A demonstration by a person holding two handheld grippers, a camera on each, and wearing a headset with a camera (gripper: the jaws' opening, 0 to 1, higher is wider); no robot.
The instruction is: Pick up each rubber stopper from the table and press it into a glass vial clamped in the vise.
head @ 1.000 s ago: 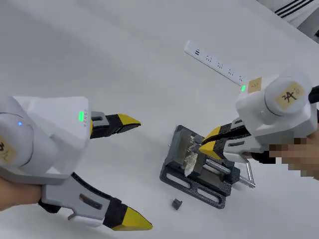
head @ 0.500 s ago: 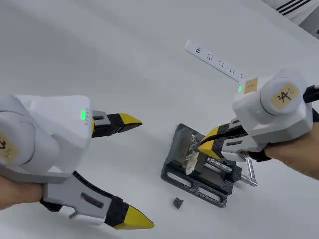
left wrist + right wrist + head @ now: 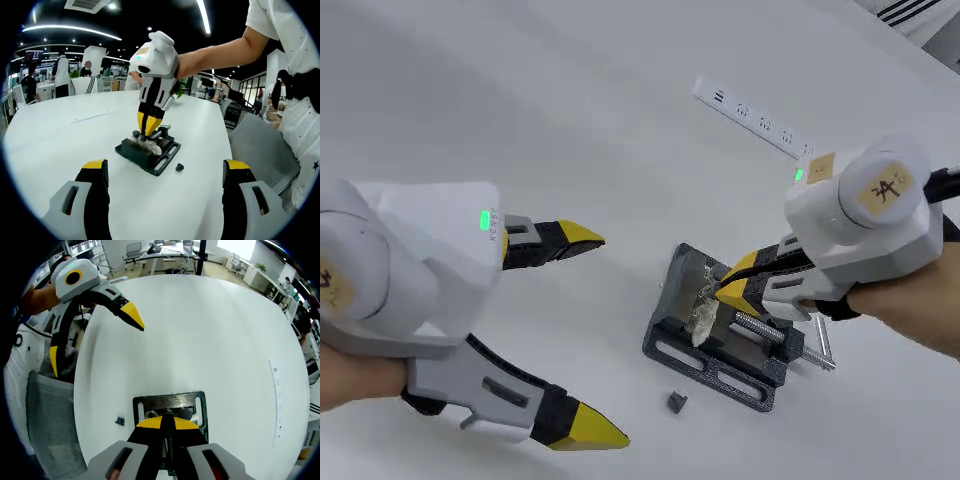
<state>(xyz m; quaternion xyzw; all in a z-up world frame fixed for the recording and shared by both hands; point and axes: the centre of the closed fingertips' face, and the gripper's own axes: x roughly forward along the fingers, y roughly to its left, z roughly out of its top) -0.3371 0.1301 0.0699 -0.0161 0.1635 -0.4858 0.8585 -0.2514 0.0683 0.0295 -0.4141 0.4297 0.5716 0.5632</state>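
Vial (image 3: 703,316) clamped in vise (image 3: 712,362), stopper (image 3: 676,403) nearby

My left gripper (image 3: 600,337) and right gripper (image 3: 723,284) are white moulded shells with black fingers (image 3: 535,250) tipped in yellow. Each carries a small green light (image 3: 484,220). On the right one's round cap I read a tan sticker (image 3: 885,190) with handwritten marks, and a black cable (image 3: 947,178) behind it. The short sleeve (image 3: 265,20) is white with tiny dark dots.
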